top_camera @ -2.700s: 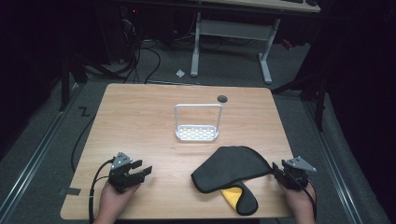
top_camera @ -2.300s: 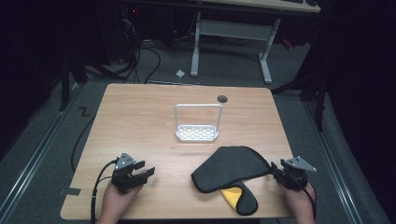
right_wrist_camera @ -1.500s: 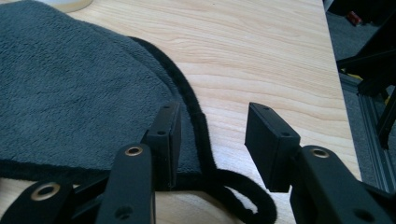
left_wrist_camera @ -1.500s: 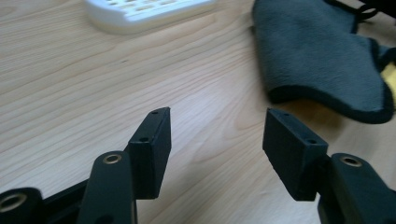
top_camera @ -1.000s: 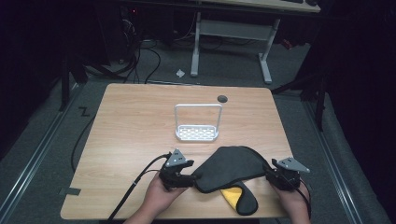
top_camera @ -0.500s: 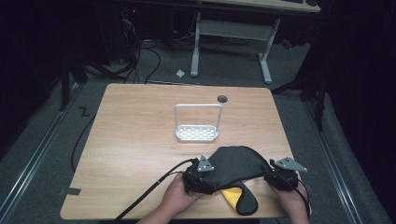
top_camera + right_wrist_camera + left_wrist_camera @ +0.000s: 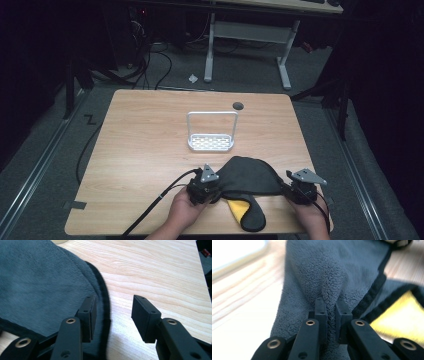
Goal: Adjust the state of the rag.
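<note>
Pinching a ridge of the dark grey cloth (image 7: 332, 277), the left gripper (image 7: 330, 312) has just closed its jaws on the fabric at the cloth's left edge. The cloth lies on the table (image 7: 150, 150) near its front edge, yellow underside folded out. The right gripper (image 7: 113, 315) stands open, straddling the cloth's right hem.

No readable text, labels, brands, numbers or signs anywhere.
</note>
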Motion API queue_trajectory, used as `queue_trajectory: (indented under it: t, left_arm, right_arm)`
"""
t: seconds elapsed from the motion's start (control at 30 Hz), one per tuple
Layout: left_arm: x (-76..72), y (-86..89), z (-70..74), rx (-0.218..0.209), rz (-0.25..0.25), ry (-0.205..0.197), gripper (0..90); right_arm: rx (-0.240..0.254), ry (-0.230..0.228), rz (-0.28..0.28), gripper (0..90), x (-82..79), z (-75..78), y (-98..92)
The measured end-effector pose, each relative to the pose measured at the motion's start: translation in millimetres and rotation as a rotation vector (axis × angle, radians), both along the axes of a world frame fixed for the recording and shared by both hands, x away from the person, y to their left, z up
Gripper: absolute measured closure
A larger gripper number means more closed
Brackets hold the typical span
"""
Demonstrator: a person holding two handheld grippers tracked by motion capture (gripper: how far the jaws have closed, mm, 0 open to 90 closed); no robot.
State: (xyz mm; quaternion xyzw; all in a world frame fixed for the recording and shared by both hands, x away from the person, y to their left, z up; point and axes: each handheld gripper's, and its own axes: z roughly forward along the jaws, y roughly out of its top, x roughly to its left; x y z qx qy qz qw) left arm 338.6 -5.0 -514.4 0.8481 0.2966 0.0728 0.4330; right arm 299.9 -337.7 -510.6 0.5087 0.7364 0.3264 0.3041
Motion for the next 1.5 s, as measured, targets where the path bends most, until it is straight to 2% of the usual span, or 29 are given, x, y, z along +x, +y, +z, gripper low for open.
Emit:
queue_trajectory:
  t: [0.03, 0.07, 0.17, 0.2, 0.23, 0.3, 0.33, 0.37, 0.43, 0.53, 0.67, 0.7, 0.73, 0.8, 0.87, 1.1, 1.2, 1.37, 1.5]
  left_arm:
    - [0.0, 0.0, 0.0, 0.0, 0.0, 0.0, 82.9]
    - [1.5, 10.2, 3.1, -0.014, 0.02, -0.002, 82.9]
    - [2.2, 19.9, 5.0, -0.013, 0.038, -0.008, 82.9]
    - [2.5, 32.4, 6.0, -0.019, 0.057, -0.001, 82.9]
    - [2.5, 32.4, 6.0, -0.019, 0.057, -0.001, 82.8]
    - [0.2, 54.4, 6.5, -0.039, 0.088, 0.019, 82.7]
    - [0.2, 54.4, 6.5, -0.039, 0.088, 0.019, 82.7]
    - [-1.4, 64.3, 6.1, -0.048, 0.101, 0.032, 82.7]
    - [-7.1, 83.3, 3.6, -0.045, 0.119, 0.048, 82.3]
    - [-13.0, 93.0, -1.7, -0.044, 0.114, 0.062, 81.5]
    - [-19.9, 94.3, -9.4, -0.033, 0.1, 0.056, 79.9]
    - [-21.1, 92.9, -11.3, -0.025, 0.097, 0.052, 79.2]
    - [-22.7, 90.4, -12.8, 0.006, 0.087, 0.035, 78.5]
    - [-22.6, 90.5, -13.1, 0.014, 0.084, 0.029, 78.0]
    - [-20.9, 91.8, -15.3, 0.003, 0.087, 0.037, 76.3]
    - [-17.3, 93.8, -17.7, -0.014, 0.088, 0.048, 74.8]
    - [-16.1, 93.9, -18.0, -0.01, 0.089, 0.042, 74.8]
    - [-12.4, 95.7, -19.1, -0.025, 0.11, 0.048, 74.8]
    - [-9.7, 99.6, -19.7, -0.039, 0.132, 0.057, 74.6]
  right_arm:
    - [0.001, 0.0, 0.002, 55.8, -0.1, 0.2, 1.4]
    - [0.001, 0.001, 0.005, 55.8, -0.1, 0.4, 2.8]
    - [0.0, -0.001, 0.013, 55.8, -0.2, 0.9, 5.7]
    - [0.0, -0.003, 0.027, 55.9, -0.6, 1.5, 10.4]
    - [0.0, -0.003, 0.027, 55.9, -0.6, 1.5, 10.4]
    - [0.007, -0.002, 0.048, 55.9, -1.5, 2.1, 18.8]
    - [0.007, -0.004, 0.056, 55.9, -1.5, 2.5, 21.0]
    - [0.007, -0.004, 0.056, 55.9, -1.5, 2.5, 21.0]
    - [0.02, -0.005, 0.096, 55.9, -3.3, 5.1, 36.1]
    - [0.026, -0.013, 0.143, 55.9, -5.1, 7.9, 52.3]
    - [0.024, -0.009, 0.217, 55.7, -9.1, 8.7, 78.6]
    - [0.02, -0.007, 0.234, 55.7, -9.9, 8.7, 84.3]
    - [0.019, -0.005, 0.25, 55.6, -11.0, 8.8, 89.9]
    - [0.015, -0.007, 0.265, 55.5, -12.0, 8.7, 95.2]
    - [0.014, 0.002, 0.304, 55.5, -16.6, 7.5, 109.7]
    - [0.013, 0.037, 0.397, 55.8, -26.2, 0.7, 135.9]
    - [0.012, 0.045, 0.42, 56.5, -28.5, -0.5, 140.8]
    - [-0.005, 0.088, 0.484, 61.2, -33.4, -7.2, 152.4]
    - [-0.017, 0.123, 0.502, 64.0, -33.2, -12.2, 156.5]
